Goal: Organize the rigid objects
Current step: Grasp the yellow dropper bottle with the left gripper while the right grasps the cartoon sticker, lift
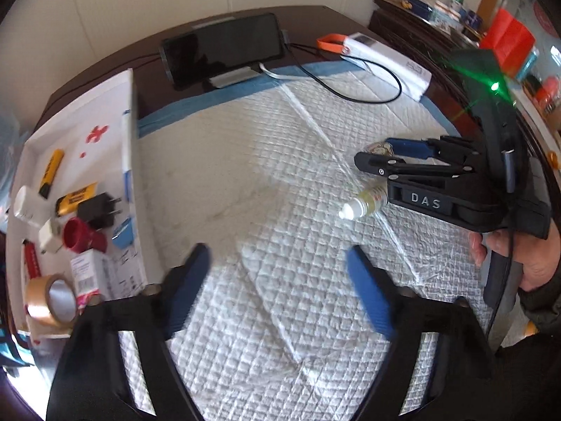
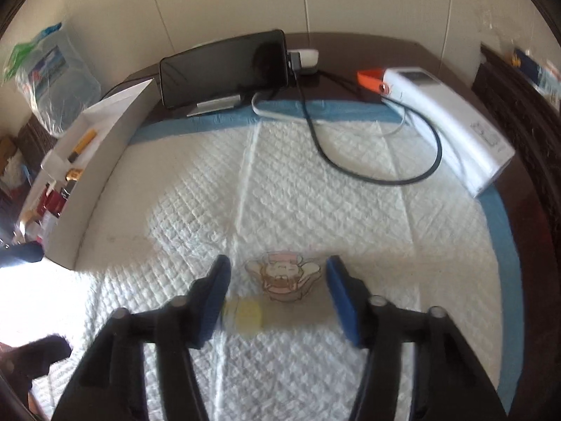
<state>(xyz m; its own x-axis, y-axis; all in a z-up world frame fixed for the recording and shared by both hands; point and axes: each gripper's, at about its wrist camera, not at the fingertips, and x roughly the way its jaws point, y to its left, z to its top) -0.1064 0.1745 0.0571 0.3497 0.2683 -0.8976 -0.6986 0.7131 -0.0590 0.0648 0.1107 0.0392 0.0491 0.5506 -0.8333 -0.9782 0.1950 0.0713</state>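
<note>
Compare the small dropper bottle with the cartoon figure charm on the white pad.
The small dropper bottle is a round, yellowish tube with a white tip; the cartoon figure charm is flat and printed in pink and brown. The bottle lies on its side; the charm lies face up. Both rest on the white pad.

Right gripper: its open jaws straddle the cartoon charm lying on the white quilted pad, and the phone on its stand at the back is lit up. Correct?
Not quite. The phone is dark, not lit, as the right wrist view shows. The rest holds: the right gripper has open jaws straddling the cartoon charm on the white quilted pad.
</note>
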